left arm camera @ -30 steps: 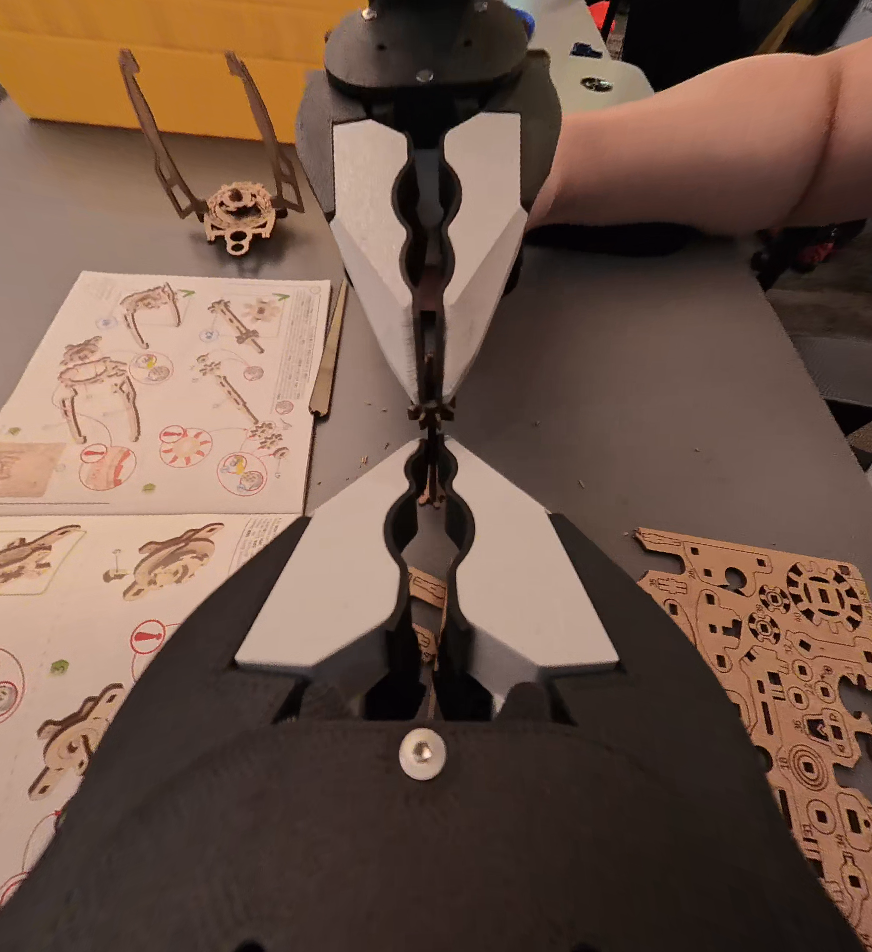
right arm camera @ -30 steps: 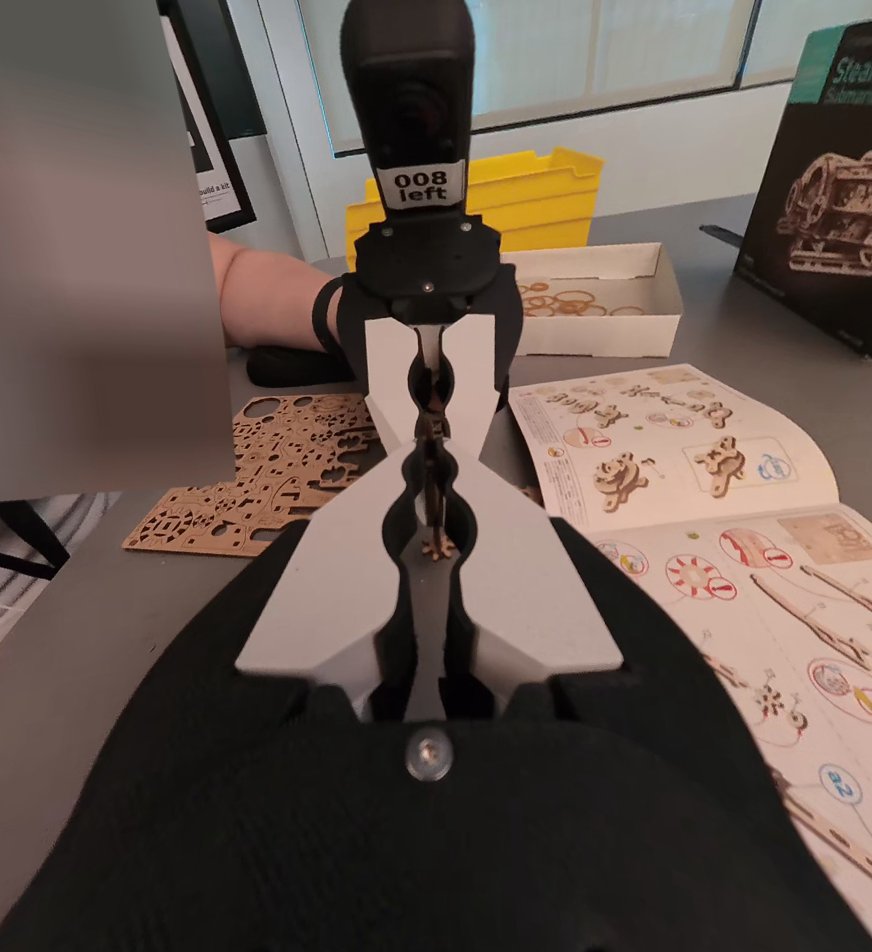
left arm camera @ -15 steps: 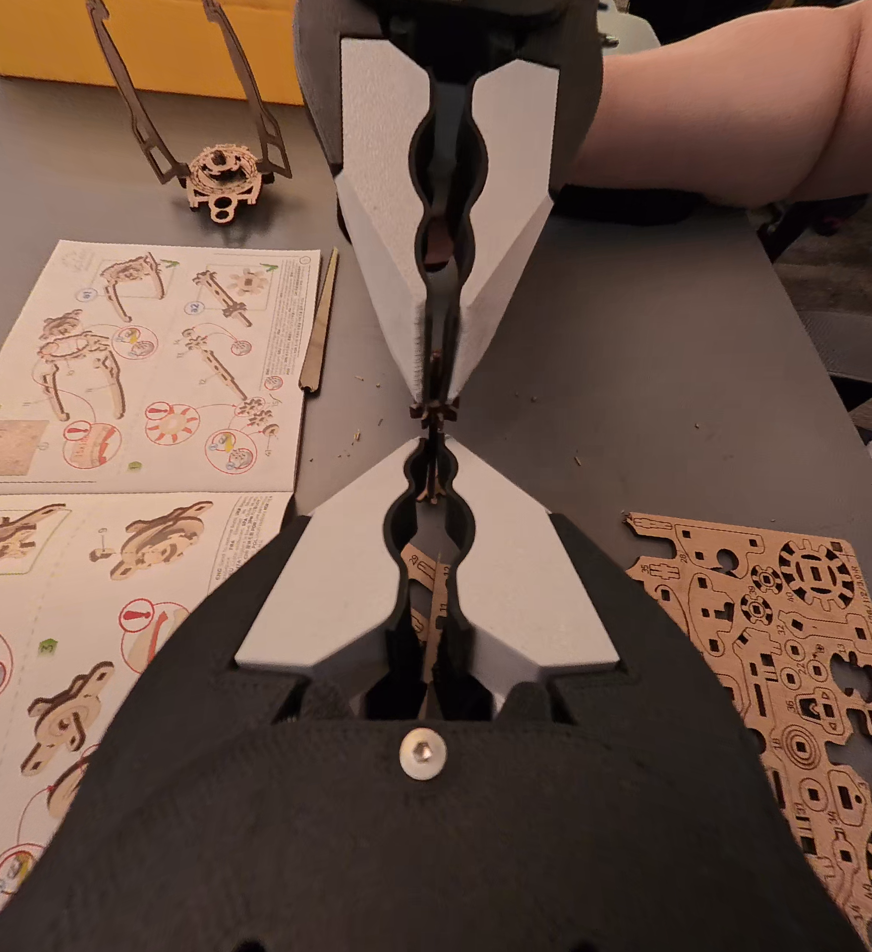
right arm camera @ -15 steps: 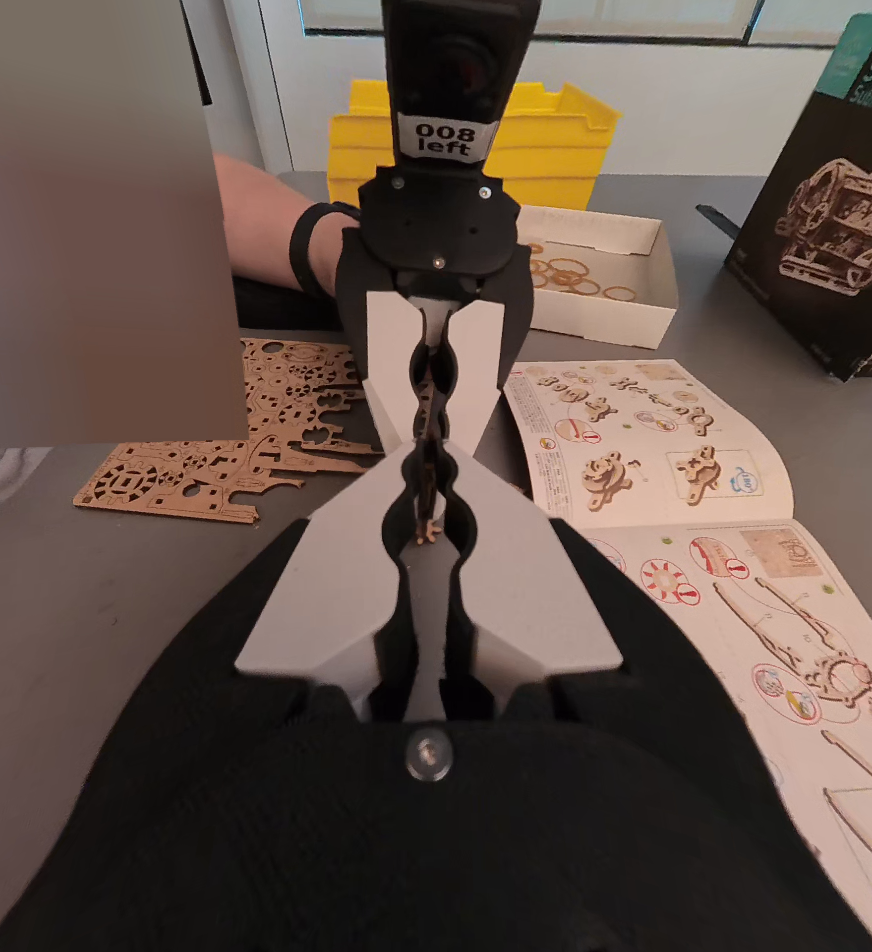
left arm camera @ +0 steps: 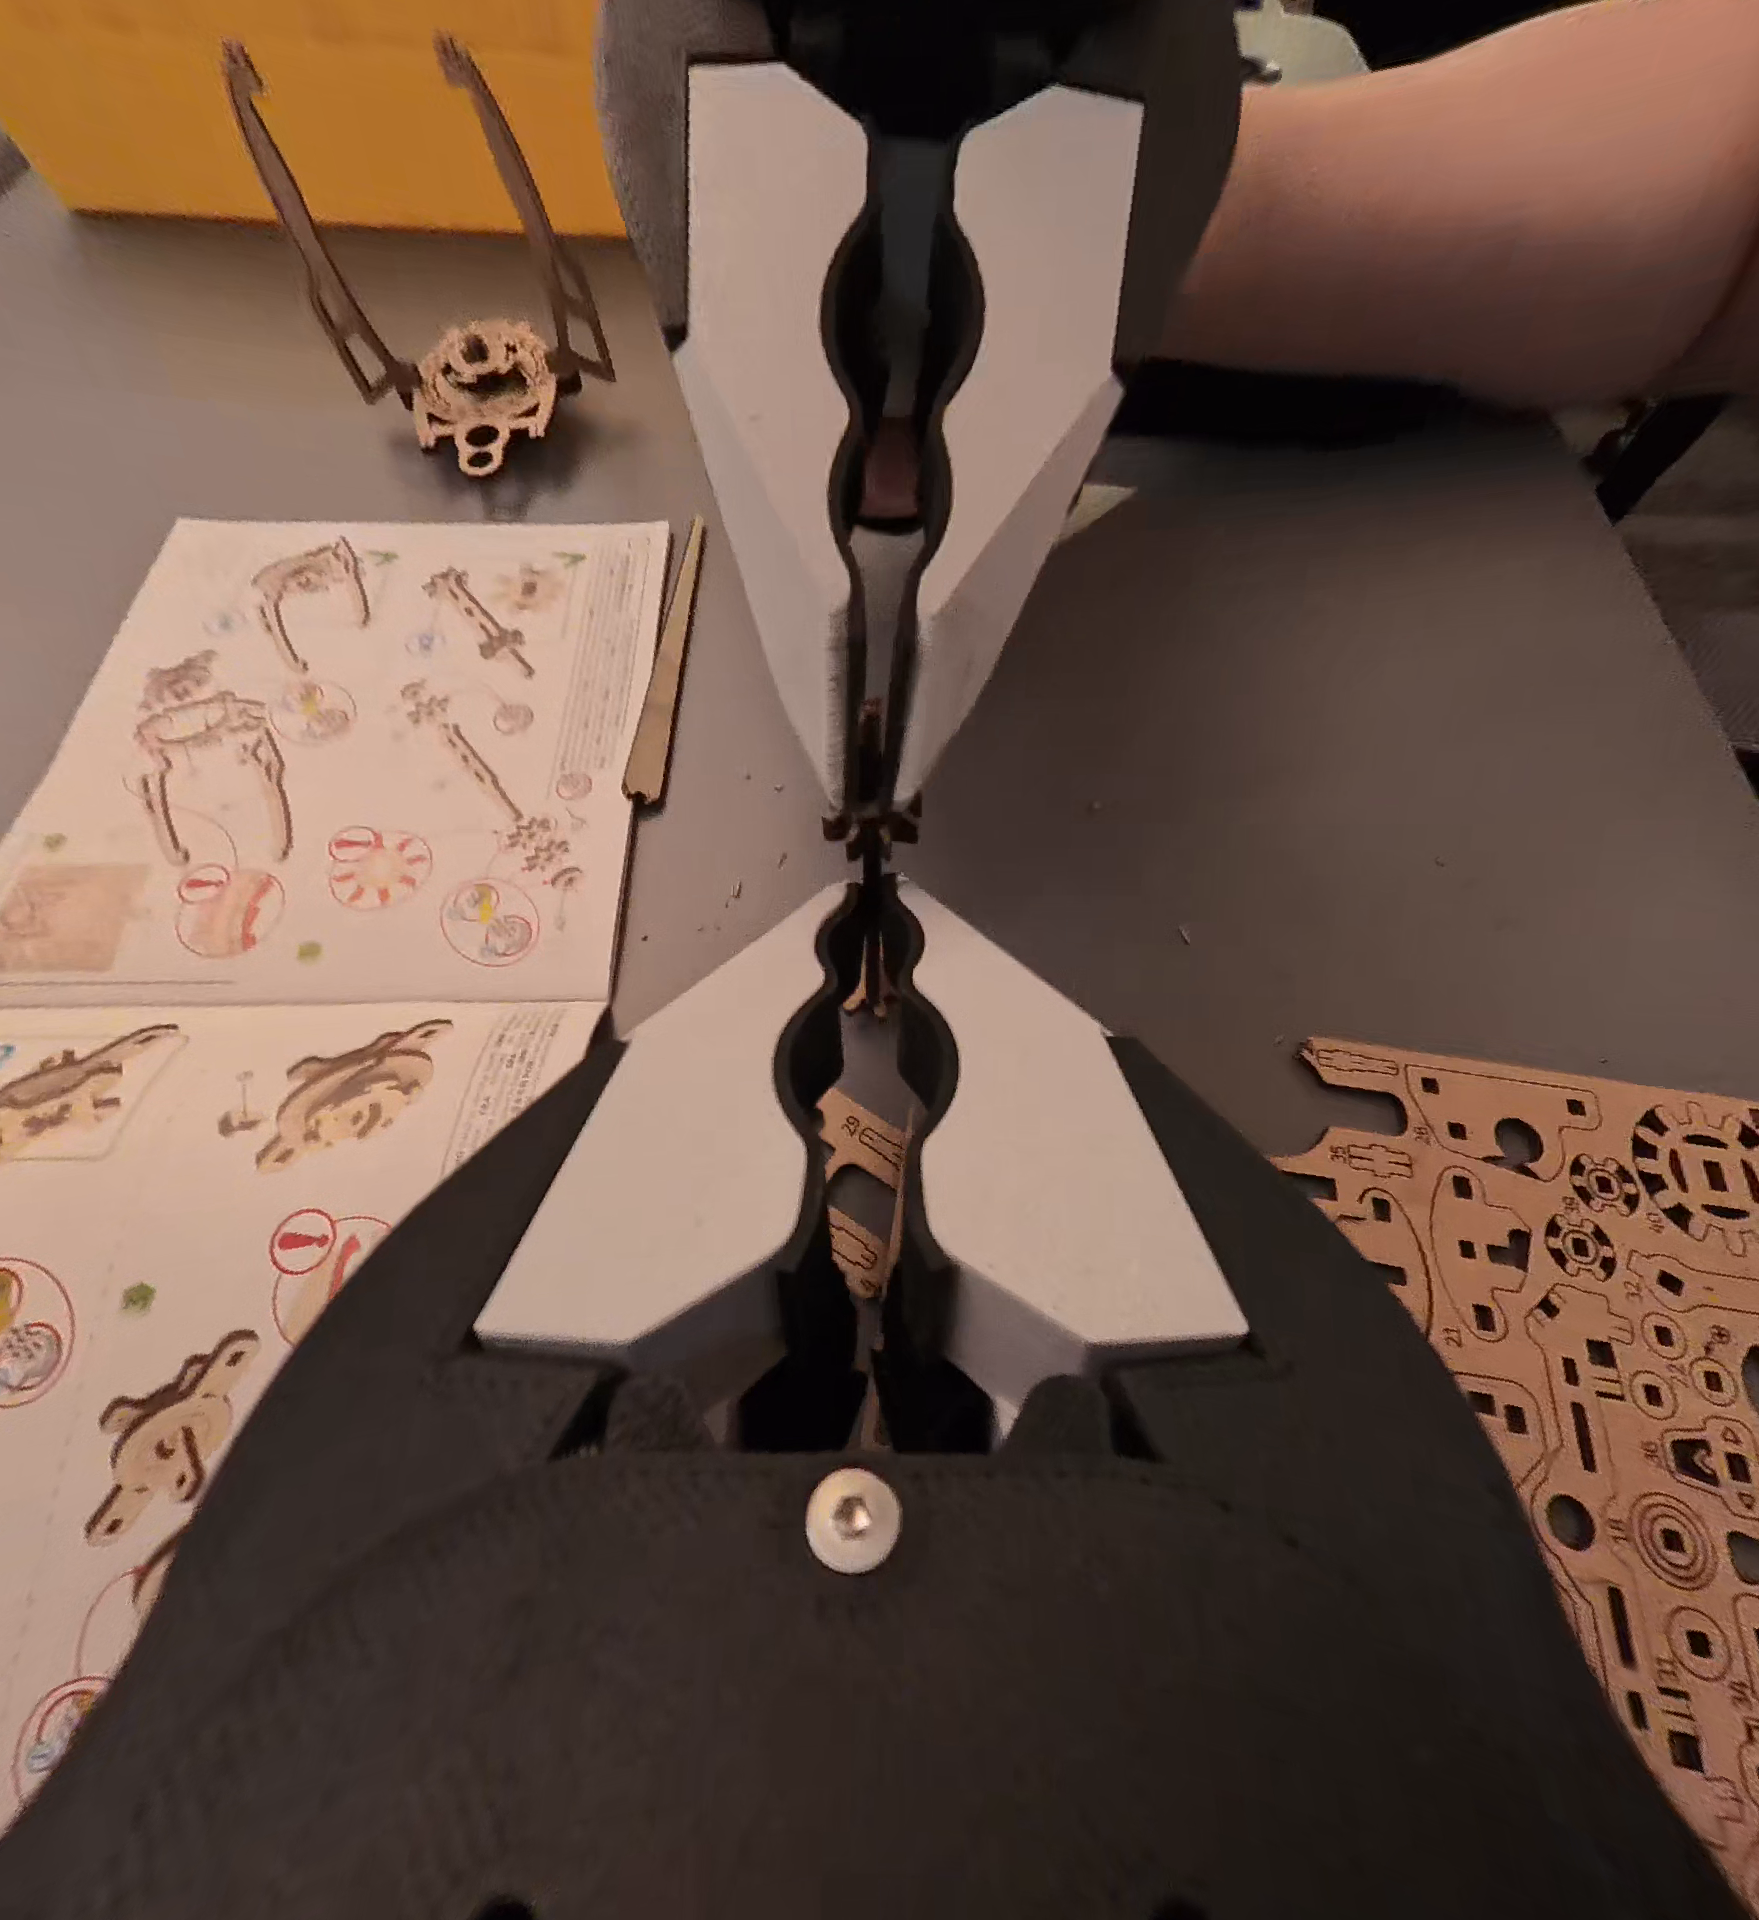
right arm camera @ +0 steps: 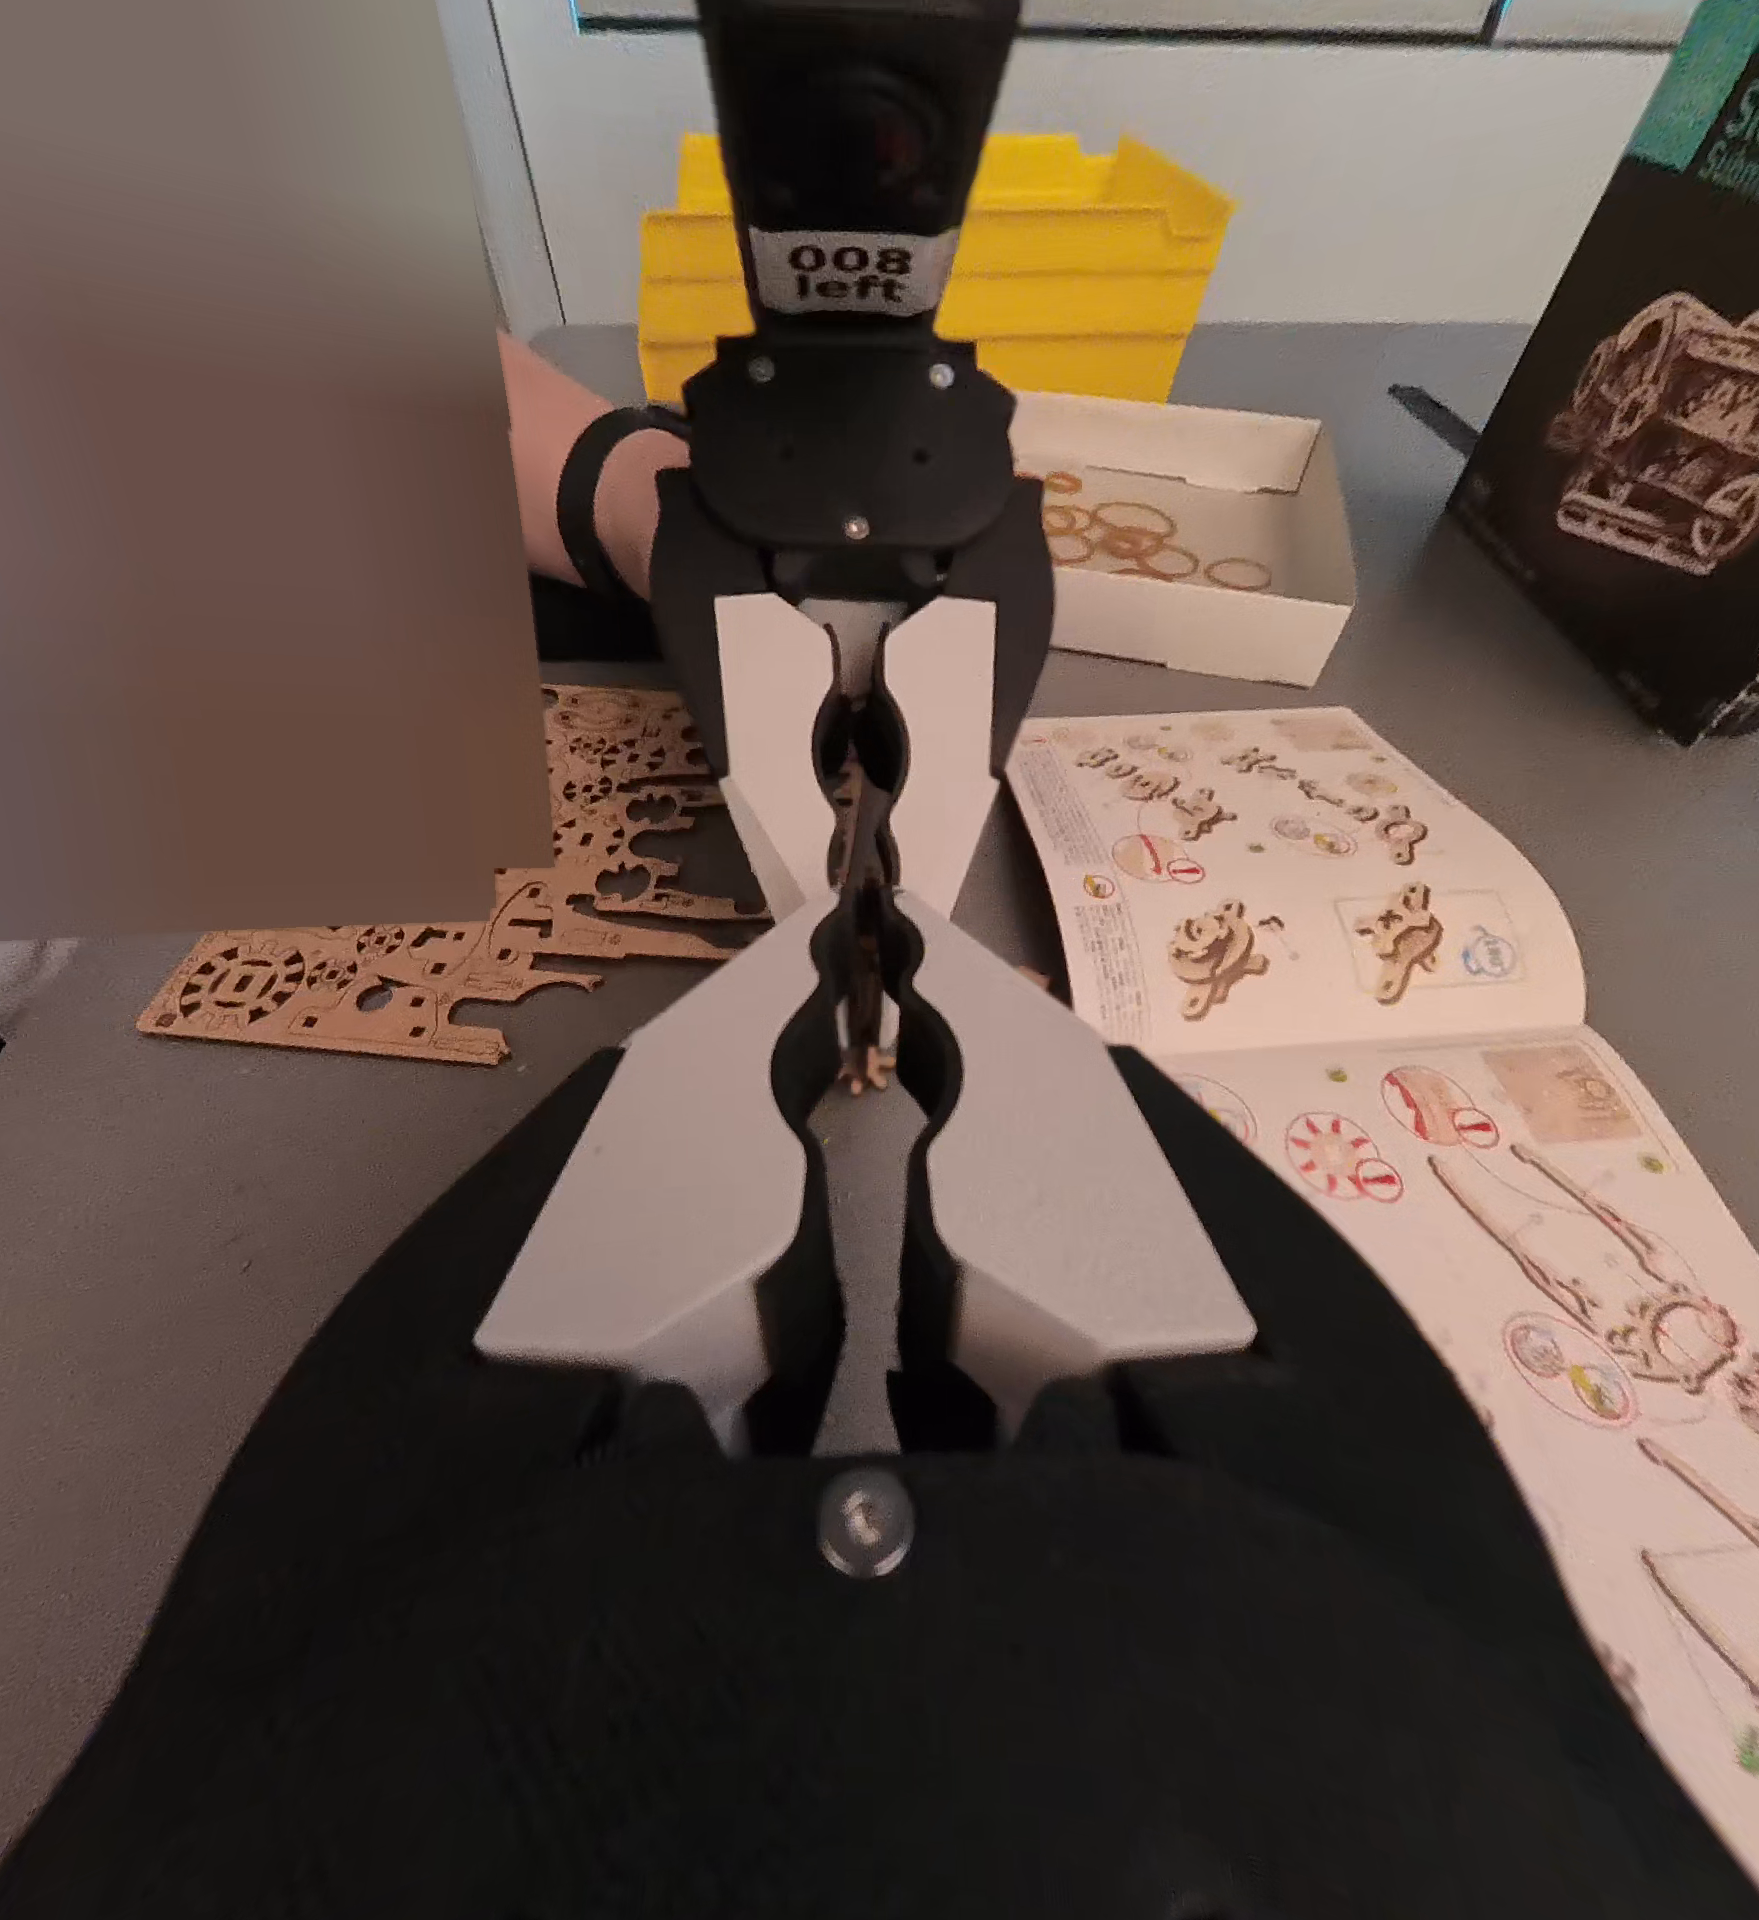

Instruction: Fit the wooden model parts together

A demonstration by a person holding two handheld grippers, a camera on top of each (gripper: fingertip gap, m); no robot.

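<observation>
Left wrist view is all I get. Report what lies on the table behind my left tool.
Observer: A shallow white tray lies behind the left tool, with tan rings in it.
Operator: Go on. Name anything beside that tray.
Observer: A black box bearing a picture of a model stands upright, at the right edge of the right wrist view.
Operator: Now check the part's end inside the right tool.
Observer: The wooden part ends in a small toothed piece, which sits free in the hollow between the jaws of the right tool. That tool is shut on the part nearer its tips.
</observation>
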